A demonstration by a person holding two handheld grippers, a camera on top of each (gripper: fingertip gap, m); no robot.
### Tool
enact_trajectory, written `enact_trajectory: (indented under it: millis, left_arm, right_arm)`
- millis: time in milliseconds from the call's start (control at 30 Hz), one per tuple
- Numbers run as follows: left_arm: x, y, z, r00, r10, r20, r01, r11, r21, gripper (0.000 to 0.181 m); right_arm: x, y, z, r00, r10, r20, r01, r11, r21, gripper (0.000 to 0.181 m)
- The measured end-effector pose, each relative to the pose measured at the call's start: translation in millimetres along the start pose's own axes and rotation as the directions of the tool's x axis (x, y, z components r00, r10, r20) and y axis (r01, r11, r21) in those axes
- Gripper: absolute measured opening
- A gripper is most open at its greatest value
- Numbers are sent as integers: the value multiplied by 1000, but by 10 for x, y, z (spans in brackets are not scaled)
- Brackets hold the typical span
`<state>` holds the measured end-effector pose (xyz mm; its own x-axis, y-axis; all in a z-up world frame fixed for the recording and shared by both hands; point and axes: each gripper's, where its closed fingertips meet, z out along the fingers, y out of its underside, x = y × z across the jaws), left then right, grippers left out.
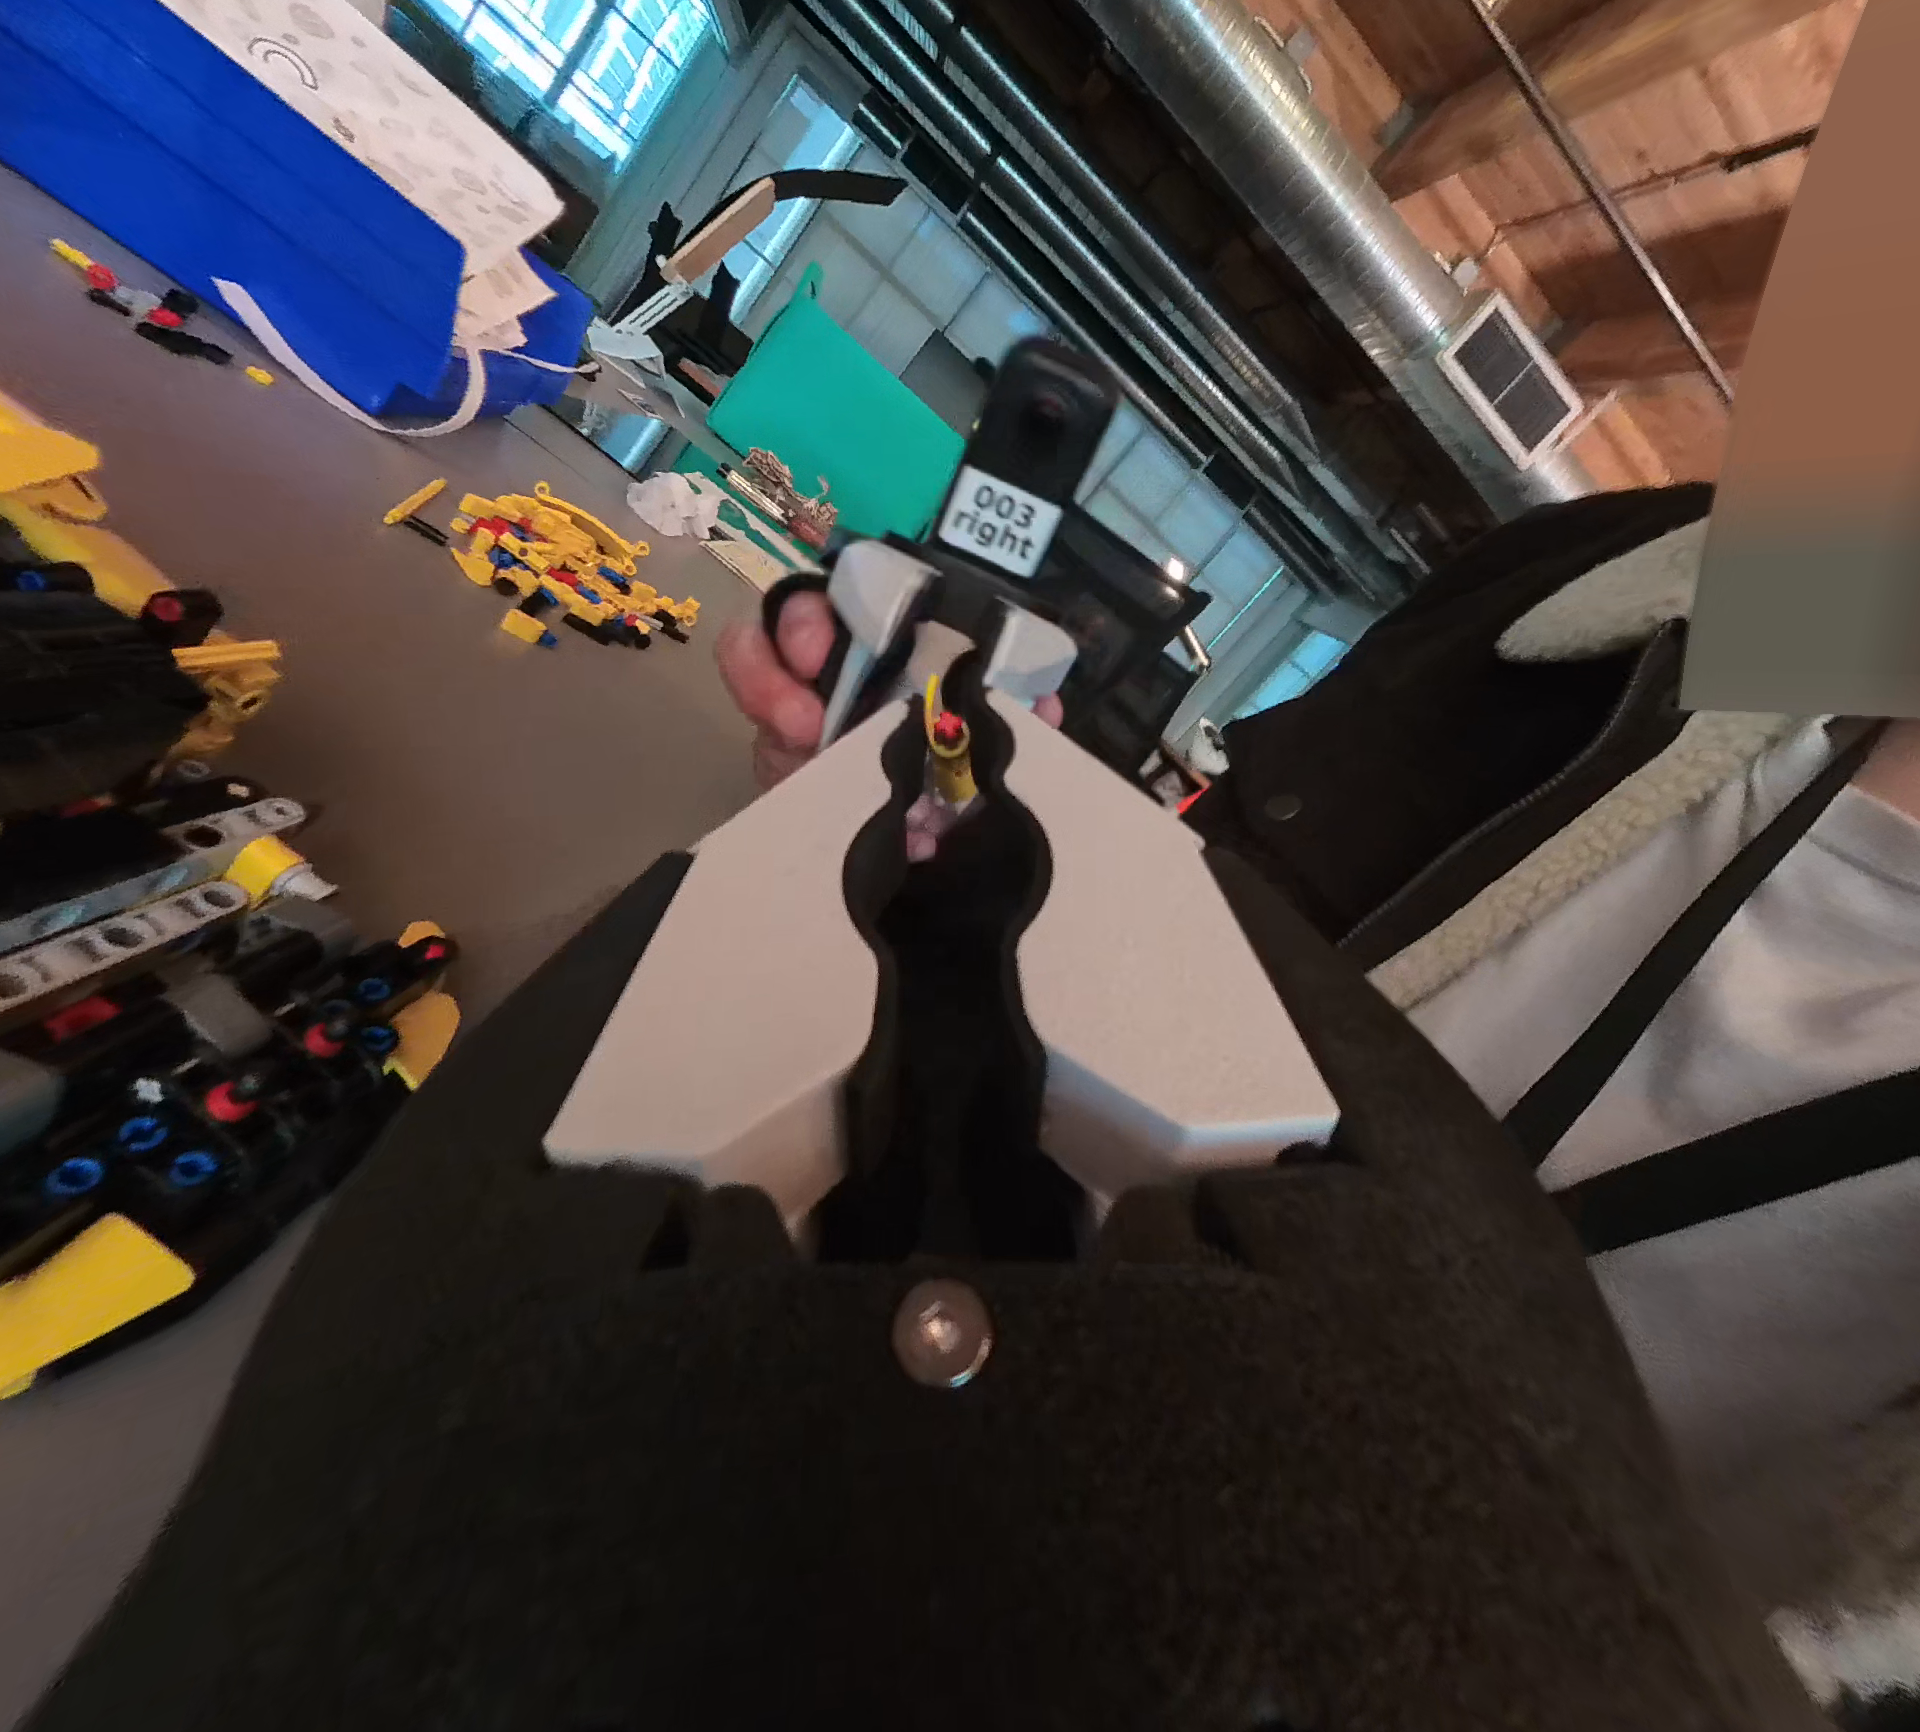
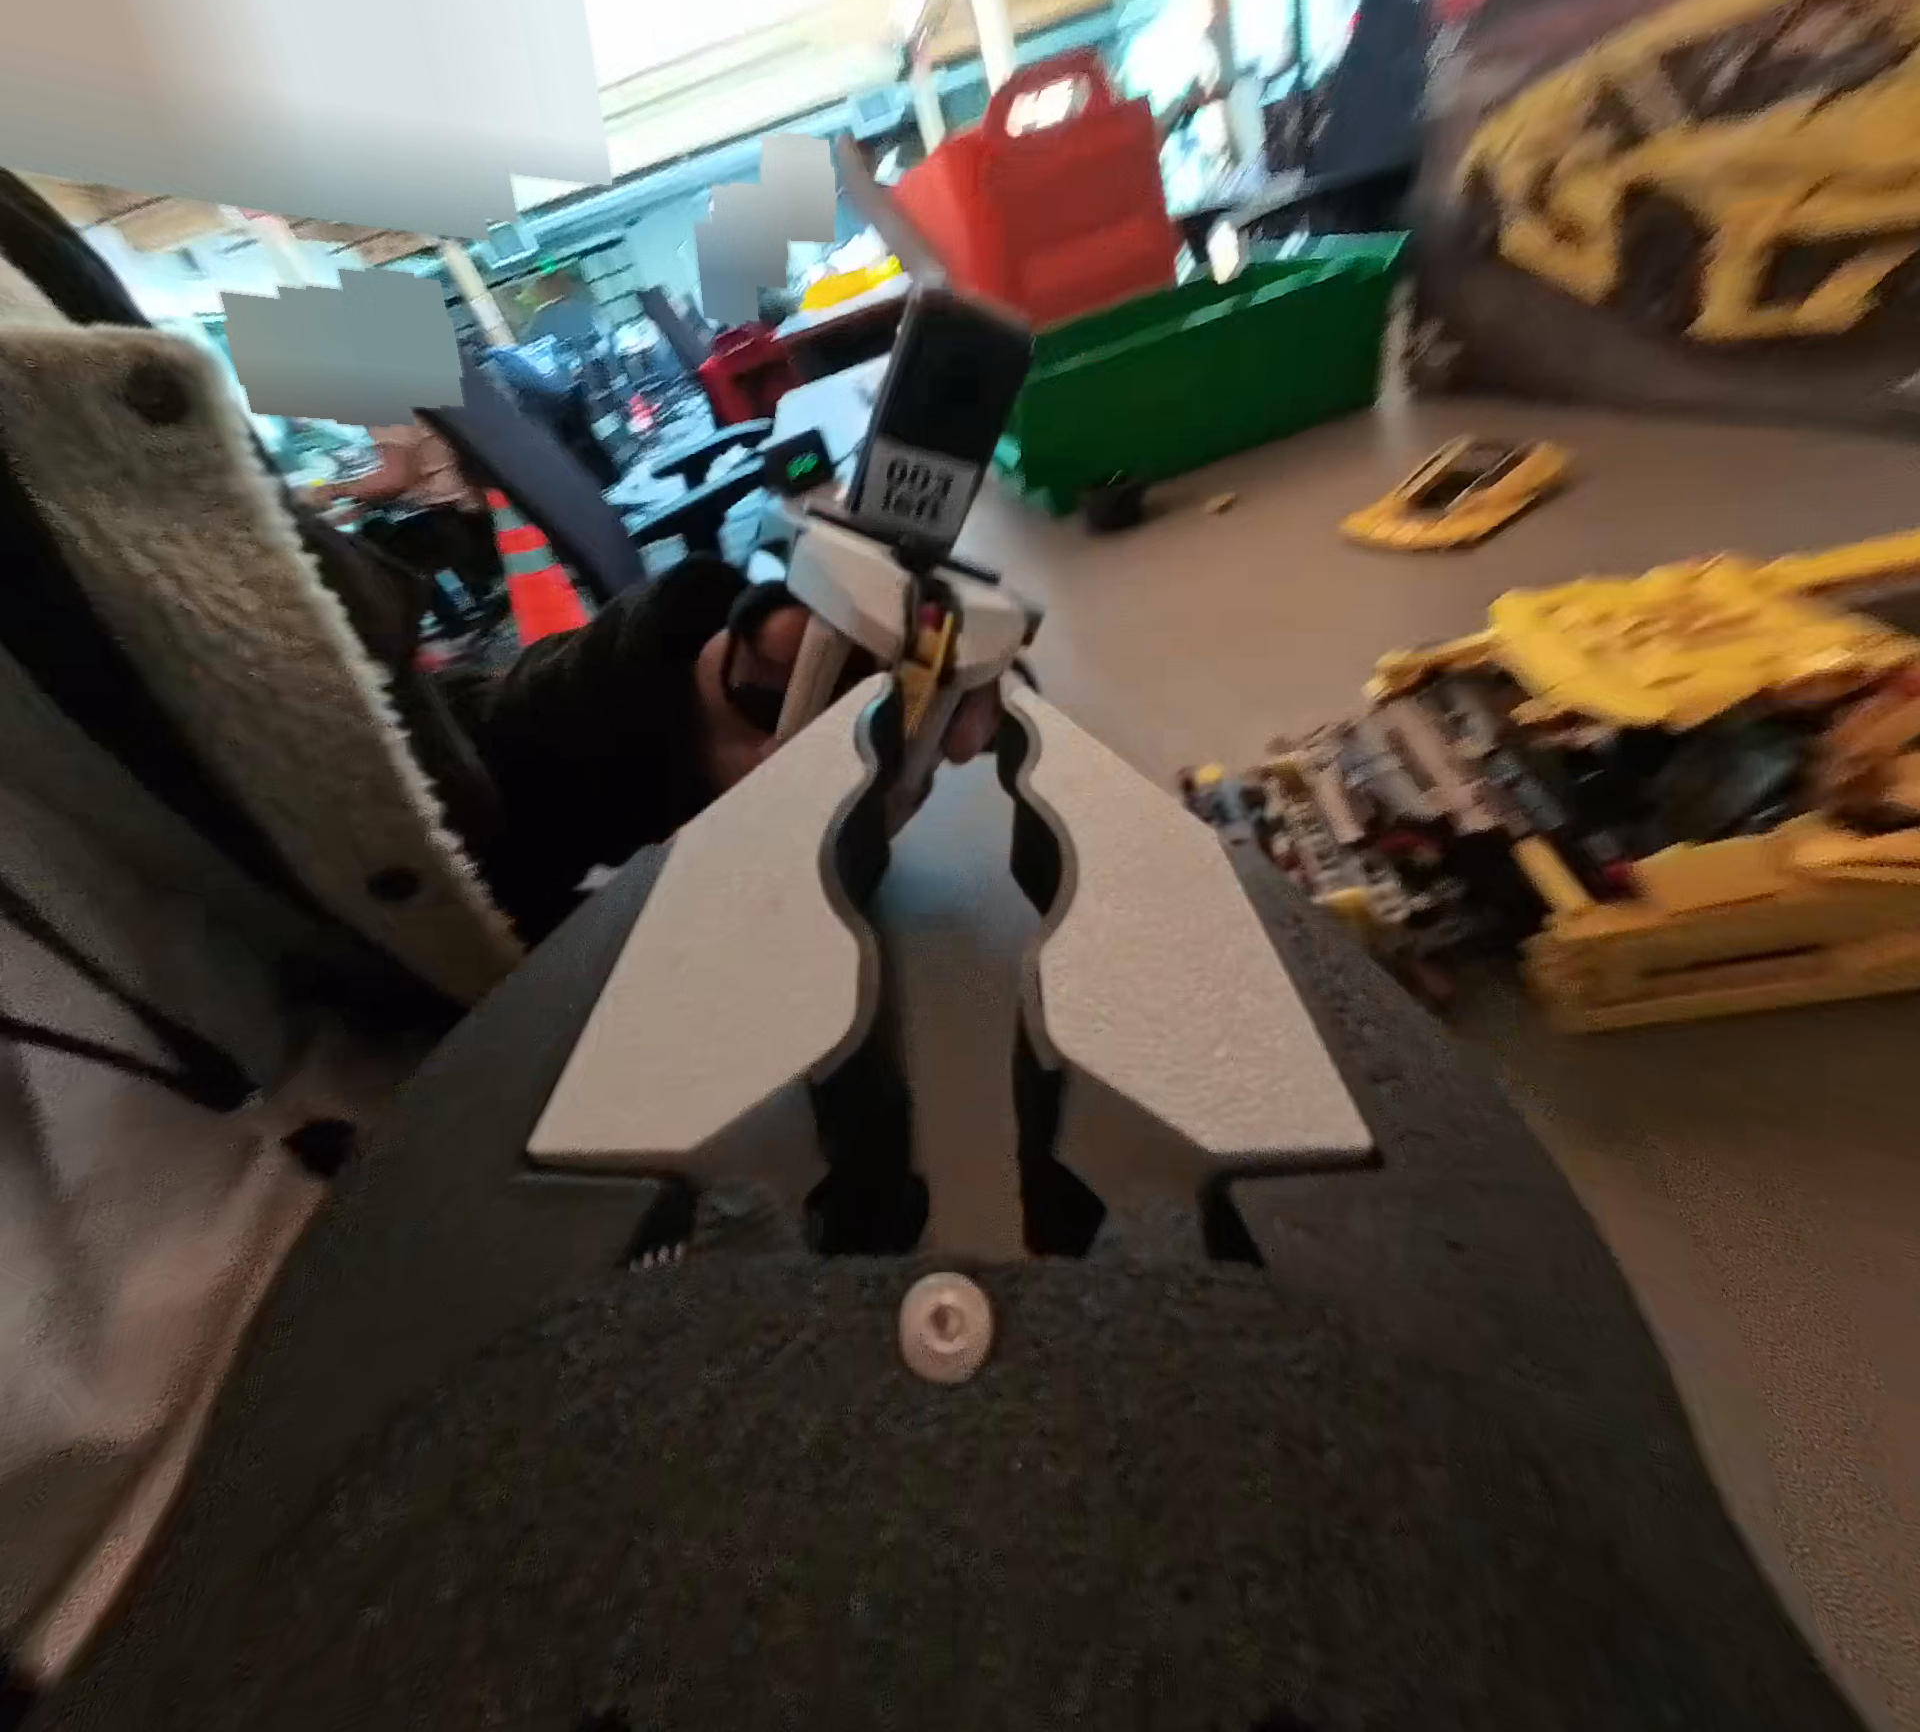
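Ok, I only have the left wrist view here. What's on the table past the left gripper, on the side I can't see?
Observer: A long green bin stands at the far side of the table.
Operator: Anything loose near it?
Observer: One flat yellow panel lies on its own between the bin and the half-built yellow model.
Operator: And behind the bin?
Observer: A red bag with a handle cutout stands just behind it. The right wrist view is blurred, so I can't make out finer detail.
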<state>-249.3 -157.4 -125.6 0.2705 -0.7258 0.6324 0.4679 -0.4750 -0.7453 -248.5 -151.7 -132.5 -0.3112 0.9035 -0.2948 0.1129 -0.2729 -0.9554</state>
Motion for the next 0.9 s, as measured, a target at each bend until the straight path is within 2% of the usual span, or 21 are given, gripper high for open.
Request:
enact_trajectory:
  millis: [67,100,200,300,367,633,700,733,767,833,900]
  left_arm:
    - [9,19,15,1000,26,9,-26,1000,-13,7]
    - [16,25,21,999,35,9,-35,999,-18,7]
    - [-5,17,26,998,54,31,-54,998,-15,7]
    - [-21,-59,7,994,90,59,-91,995,27,11]
    - [-45,-67,5,994,86,72,-88,996,28,16]
    - [-79,-105,-35,984,130,118,-136,990,43,8]
    - [-115,-108,-44,982,130,137,-137,990,41,8]
    - [-187,-137,-81,968,161,195,-171,985,37,8]
    - [-273,-147,-131,938,217,270,-226,974,5,7]
    - [-373,-95,-155,864,349,362,-332,937,-110,7]
    - [-454,33,-107,754,515,407,-438,857,-272,7]
  right_arm:
    - [-92,86,52,997,39,68,-35,998,-53,11]
    - [-91,115,63,997,35,65,-30,997,-69,3]
    - [-47,158,82,999,37,39,-33,995,-91,1]
    - [46,26,91,967,248,60,-247,969,-9,0]
    - [85,8,109,939,335,73,-337,941,24,0]
    - [70,15,169,925,372,74,-376,926,42,0]
    - [56,86,188,939,339,62,-339,941,-4,6]
    - [82,90,170,954,297,40,-296,955,-15,21]
    - [157,58,123,973,229,-13,-229,973,-1,26]
    - [257,-3,39,991,43,-124,-42,999,8,26]
    - [233,-18,68,981,-80,-176,80,997,-7,25]
